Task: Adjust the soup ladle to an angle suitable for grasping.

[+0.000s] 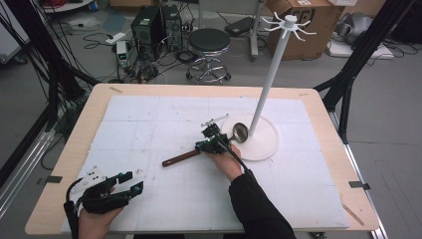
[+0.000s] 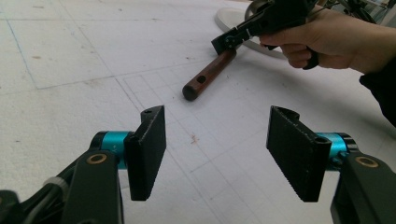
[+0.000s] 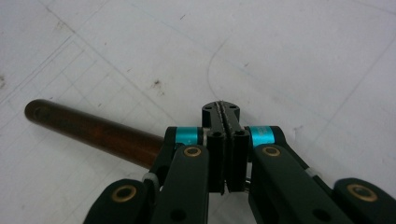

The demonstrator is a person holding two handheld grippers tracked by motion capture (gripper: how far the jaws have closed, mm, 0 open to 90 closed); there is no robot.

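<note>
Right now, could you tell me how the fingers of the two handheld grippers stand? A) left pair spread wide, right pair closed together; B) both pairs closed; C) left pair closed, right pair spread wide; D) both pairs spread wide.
A: in the left gripper view the left gripper has its fingers far apart over bare table, while the right gripper has its fingers pressed together above the long brown wooden handle.

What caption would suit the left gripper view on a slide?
Open left claw waits above the white mat while the right claw holds a wooden-handled ladle.
</note>
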